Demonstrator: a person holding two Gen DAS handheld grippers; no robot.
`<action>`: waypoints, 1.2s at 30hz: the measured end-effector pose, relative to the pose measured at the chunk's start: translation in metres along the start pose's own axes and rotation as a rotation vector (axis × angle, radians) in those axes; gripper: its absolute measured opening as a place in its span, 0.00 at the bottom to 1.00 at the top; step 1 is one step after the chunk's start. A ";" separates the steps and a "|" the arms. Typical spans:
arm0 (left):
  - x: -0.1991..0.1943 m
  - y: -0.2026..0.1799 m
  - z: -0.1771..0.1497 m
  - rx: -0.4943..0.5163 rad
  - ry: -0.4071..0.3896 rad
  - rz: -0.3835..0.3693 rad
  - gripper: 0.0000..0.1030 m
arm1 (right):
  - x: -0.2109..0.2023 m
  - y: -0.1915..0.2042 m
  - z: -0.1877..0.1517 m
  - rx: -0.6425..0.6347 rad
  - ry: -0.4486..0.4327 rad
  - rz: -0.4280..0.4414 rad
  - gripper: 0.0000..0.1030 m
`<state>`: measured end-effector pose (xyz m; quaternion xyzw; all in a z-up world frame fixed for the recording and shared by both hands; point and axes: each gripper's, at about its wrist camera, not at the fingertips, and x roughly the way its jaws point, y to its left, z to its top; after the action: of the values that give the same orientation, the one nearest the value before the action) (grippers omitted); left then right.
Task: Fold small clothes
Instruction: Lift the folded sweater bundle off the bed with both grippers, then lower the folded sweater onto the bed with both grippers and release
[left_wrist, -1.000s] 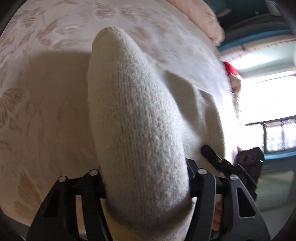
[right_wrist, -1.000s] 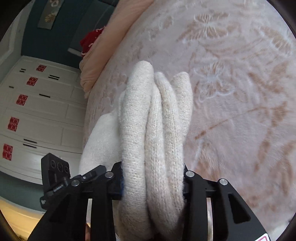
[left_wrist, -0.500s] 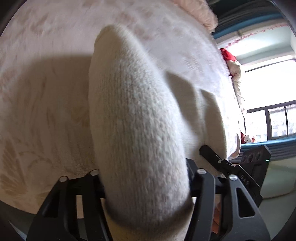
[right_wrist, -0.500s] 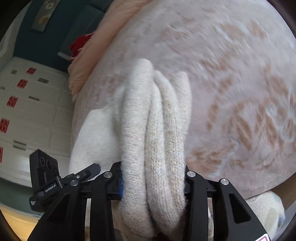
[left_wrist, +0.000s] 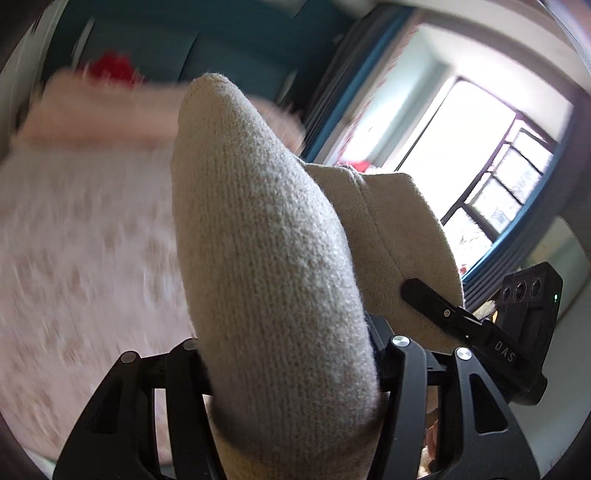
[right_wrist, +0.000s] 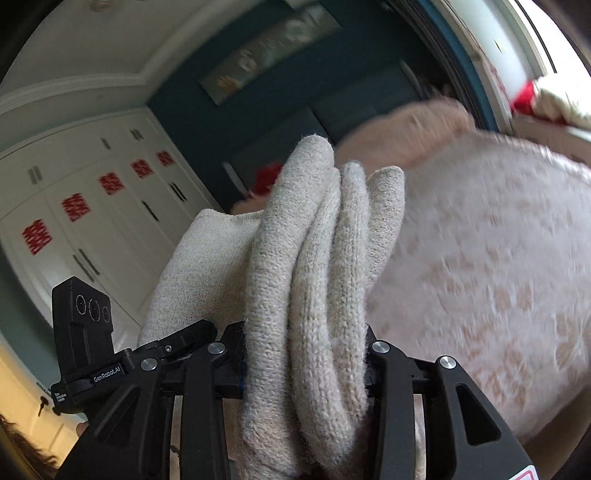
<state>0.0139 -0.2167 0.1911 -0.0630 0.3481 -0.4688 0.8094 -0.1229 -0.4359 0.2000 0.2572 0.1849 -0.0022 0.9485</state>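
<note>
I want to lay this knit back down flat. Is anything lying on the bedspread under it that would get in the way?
Nothing visible does. Both grippers are clamped on the cream knit garment, and the patterned bedspread shows bare, though blurred.

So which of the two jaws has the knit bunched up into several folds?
The right gripper: the cream knit garment between its jaws shows three or four ridged folds side by side. The left gripper holds one smooth rounded bulge.
</note>
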 end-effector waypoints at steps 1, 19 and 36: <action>-0.013 -0.008 0.005 0.027 -0.032 -0.005 0.52 | -0.006 0.013 0.008 -0.029 -0.026 0.016 0.36; -0.191 0.037 0.047 0.215 -0.383 0.124 0.56 | 0.047 0.188 0.029 -0.249 -0.103 0.264 0.38; 0.056 0.359 -0.143 -0.363 0.271 0.408 0.57 | 0.345 0.005 -0.217 0.149 0.572 -0.175 0.42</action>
<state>0.1995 -0.0311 -0.0976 -0.0724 0.5366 -0.2307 0.8084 0.1232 -0.2943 -0.0926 0.2995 0.4651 -0.0250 0.8327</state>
